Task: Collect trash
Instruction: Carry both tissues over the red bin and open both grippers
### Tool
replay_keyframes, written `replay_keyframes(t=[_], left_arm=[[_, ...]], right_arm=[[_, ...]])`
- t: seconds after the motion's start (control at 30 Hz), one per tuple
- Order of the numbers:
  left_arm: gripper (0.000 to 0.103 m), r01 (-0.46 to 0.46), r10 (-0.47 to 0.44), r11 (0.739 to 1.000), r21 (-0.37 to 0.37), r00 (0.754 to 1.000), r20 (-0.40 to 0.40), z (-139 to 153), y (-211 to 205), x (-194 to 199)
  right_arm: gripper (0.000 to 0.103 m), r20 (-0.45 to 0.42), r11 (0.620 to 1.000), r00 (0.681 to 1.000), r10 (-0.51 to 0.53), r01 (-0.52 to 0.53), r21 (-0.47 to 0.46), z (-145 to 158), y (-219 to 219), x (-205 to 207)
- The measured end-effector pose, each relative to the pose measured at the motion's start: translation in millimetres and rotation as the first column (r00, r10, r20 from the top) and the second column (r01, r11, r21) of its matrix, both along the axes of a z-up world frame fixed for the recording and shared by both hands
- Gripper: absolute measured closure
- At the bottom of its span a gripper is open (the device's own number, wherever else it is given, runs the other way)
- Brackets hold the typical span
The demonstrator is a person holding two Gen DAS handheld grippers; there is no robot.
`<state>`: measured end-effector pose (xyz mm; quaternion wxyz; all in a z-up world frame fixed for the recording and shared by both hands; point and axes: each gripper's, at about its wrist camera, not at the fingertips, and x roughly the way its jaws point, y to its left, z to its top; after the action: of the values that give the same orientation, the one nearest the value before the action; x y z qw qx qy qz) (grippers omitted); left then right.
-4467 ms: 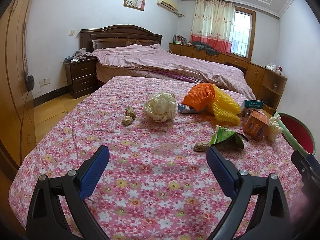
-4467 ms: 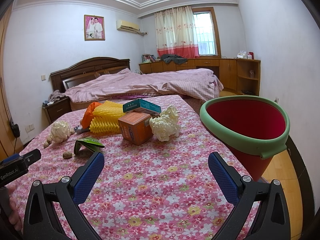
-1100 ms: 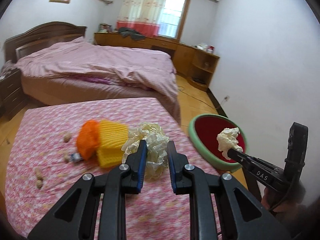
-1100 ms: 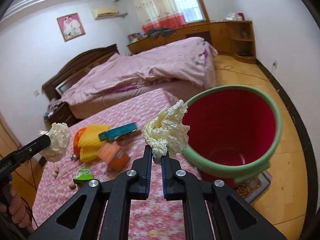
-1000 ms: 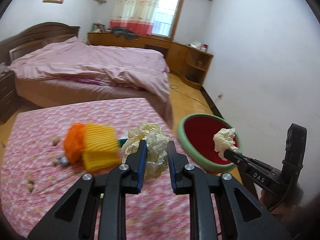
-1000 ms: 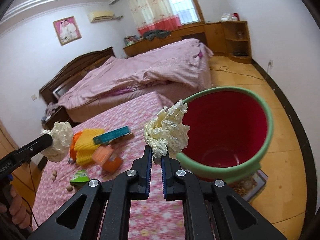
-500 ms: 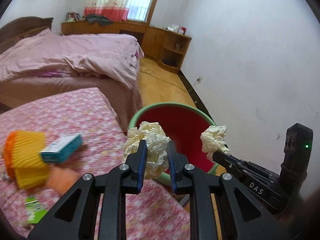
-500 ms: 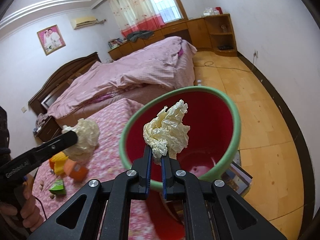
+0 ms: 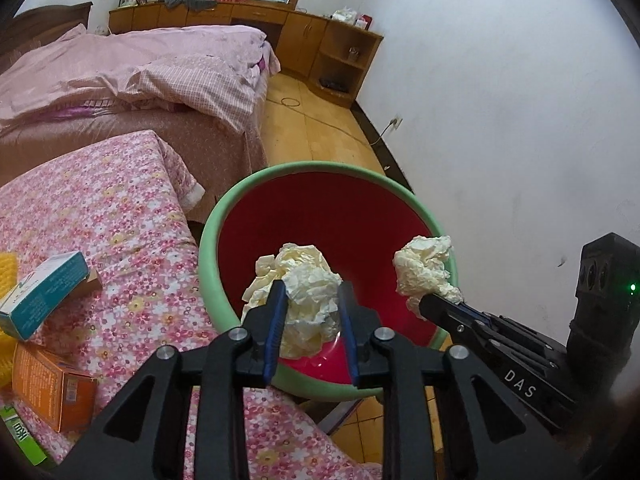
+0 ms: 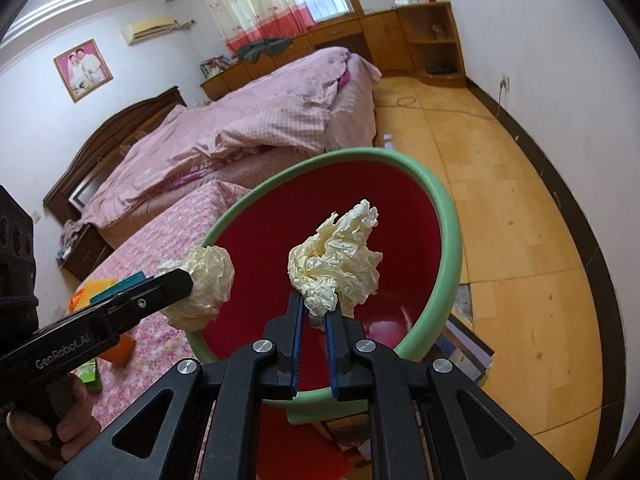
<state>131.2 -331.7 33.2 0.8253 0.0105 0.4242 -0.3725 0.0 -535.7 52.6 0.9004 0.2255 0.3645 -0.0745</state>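
Note:
My left gripper (image 9: 310, 296) is shut on a crumpled cream paper ball (image 9: 304, 292) and holds it above the mouth of the red bin with a green rim (image 9: 320, 172). My right gripper (image 10: 314, 308) is shut on a second crumpled paper ball (image 10: 340, 260), also over the bin (image 10: 448, 248). Each gripper shows in the other's view: the right one with its paper ball (image 9: 426, 266) over the bin's right rim, the left one with its ball (image 10: 208, 280) over the bin's left rim.
The bin stands beside the flowered bedspread (image 9: 112, 216). On the spread lie a teal box (image 9: 44, 292), an orange box (image 9: 48, 392), a green wrapper (image 9: 22, 436) and a yellow mesh piece (image 9: 6, 268). A pink bed (image 9: 140, 76), wooden cabinets (image 9: 320, 44) and wood floor (image 10: 520, 216) lie behind.
Both grippers have swung right from the bedspread and now hang over the bin's mouth, each still holding its paper ball. The left jaws have spread slightly wider around the ball.

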Motion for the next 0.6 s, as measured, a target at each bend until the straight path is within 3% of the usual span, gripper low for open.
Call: replay_keyframes(t=[0.13, 0.33, 0.6], left_arm=[[0.055, -0.03, 0.03, 0.999, 0.013, 0.999, 0.016, 1, 1, 1], [0.054, -0.075, 0.075, 0.997, -0.002, 0.997, 0.037, 12, 18, -8], [0.054, -0.107, 0.105, 0.994, 0.03, 0.993, 0.055, 18, 43, -27]], right_arm=[[0.085, -0.014, 1.0, 1.0, -0.004, 0.004, 0.008, -1, -3, 2], [0.08, 0.018, 1.0, 1.0, -0.012, 0.012, 0.008, 5, -3, -7], [0.076, 0.067, 1.0, 0.998, -0.007, 0.005, 0.018, 13, 9, -19]])
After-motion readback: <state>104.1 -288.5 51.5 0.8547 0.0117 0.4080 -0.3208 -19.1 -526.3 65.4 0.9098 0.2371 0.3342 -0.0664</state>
